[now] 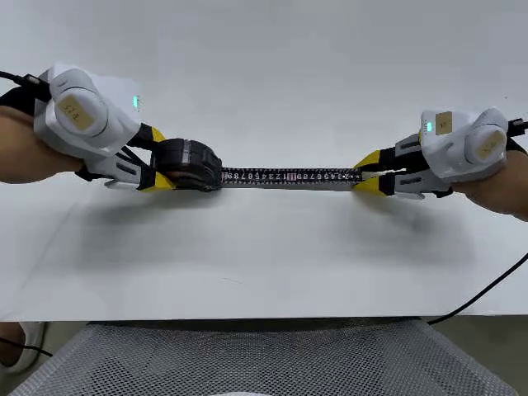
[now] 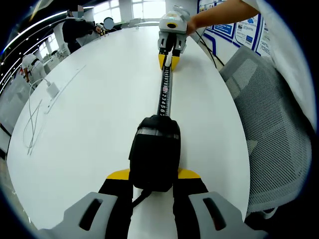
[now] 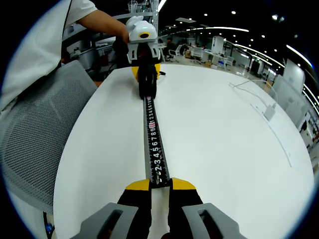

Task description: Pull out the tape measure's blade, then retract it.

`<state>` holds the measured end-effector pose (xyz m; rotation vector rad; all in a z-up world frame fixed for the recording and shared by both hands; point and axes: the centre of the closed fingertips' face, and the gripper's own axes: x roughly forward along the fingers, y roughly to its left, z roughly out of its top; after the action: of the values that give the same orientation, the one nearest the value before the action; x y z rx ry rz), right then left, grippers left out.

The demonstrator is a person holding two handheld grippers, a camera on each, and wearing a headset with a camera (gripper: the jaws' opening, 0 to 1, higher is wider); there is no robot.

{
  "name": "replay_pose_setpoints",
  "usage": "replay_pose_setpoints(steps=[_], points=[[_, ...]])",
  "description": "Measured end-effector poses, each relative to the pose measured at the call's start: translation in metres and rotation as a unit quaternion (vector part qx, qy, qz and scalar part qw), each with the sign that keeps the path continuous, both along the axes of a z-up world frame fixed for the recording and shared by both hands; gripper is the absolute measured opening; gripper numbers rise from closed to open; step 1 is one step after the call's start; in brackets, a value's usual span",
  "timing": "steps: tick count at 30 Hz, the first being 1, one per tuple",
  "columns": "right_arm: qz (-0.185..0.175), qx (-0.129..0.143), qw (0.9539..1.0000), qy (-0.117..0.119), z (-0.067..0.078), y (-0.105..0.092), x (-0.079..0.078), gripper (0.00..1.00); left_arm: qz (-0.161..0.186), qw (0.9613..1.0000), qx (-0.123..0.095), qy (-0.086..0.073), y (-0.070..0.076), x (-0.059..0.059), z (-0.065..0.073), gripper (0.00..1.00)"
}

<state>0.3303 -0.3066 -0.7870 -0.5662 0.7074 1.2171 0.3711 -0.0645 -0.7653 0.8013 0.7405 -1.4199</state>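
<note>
Black tape measure [image 1: 188,163] lay drawn out across a white table [image 1: 264,74].
At the left, the left gripper [image 1: 159,159] had its yellow-tipped jaws closed partway onto the tape measure's body, one jaw on the far side and one on the near side, with the body resting on the tabletop. From there the blade [image 1: 289,176] ran straight to the right, low over the table with its printed numbers facing up; whether it touched the surface could not be told. At the right, the right gripper [image 1: 369,172] had its jaws pinched almost together on the blade's free end. The two grippers sat well apart, at about the same depth on the table. A grey mesh chair [image 1: 264,363] stood at the near edge, and a dark cable [image 1: 487,289] hung past the near right corner.
</note>
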Motion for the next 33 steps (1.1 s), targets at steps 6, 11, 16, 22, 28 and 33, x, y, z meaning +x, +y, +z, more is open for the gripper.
replay_pose_setpoints(steps=[6, 11, 16, 22, 28, 33], points=[[-0.003, -0.006, 1.0, 0.006, -0.002, -0.006, -0.002, 0.07, 0.0, 1.0, 0.0, 0.001, 0.0, 0.0, 0.0, 0.26], [-0.006, -0.01, 0.9999, 0.01, -0.001, -0.011, -0.004, 0.07, 0.002, 1.0, -0.002, 0.003, 0.0, 0.0, 0.0, 0.26], [-0.007, -0.015, 0.9998, 0.013, -0.002, -0.016, -0.005, 0.07, 0.002, 1.0, -0.001, 0.002, 0.0, -0.001, 0.0, 0.26], [-0.009, -0.022, 0.9996, 0.017, -0.001, -0.025, -0.006, 0.07, 0.002, 1.0, 0.0, 0.002, 0.0, -0.001, 0.0, 0.26], [-0.007, -0.028, 0.9994, 0.021, -0.002, -0.031, -0.008, 0.07, 0.002, 1.0, 0.0, 0.002, 0.0, -0.001, 0.0, 0.26], [-0.009, -0.032, 0.9992, 0.023, -0.002, -0.036, -0.008, 0.07, 0.002, 1.0, 0.002, 0.0, 0.0, -0.001, 0.0, 0.26]])
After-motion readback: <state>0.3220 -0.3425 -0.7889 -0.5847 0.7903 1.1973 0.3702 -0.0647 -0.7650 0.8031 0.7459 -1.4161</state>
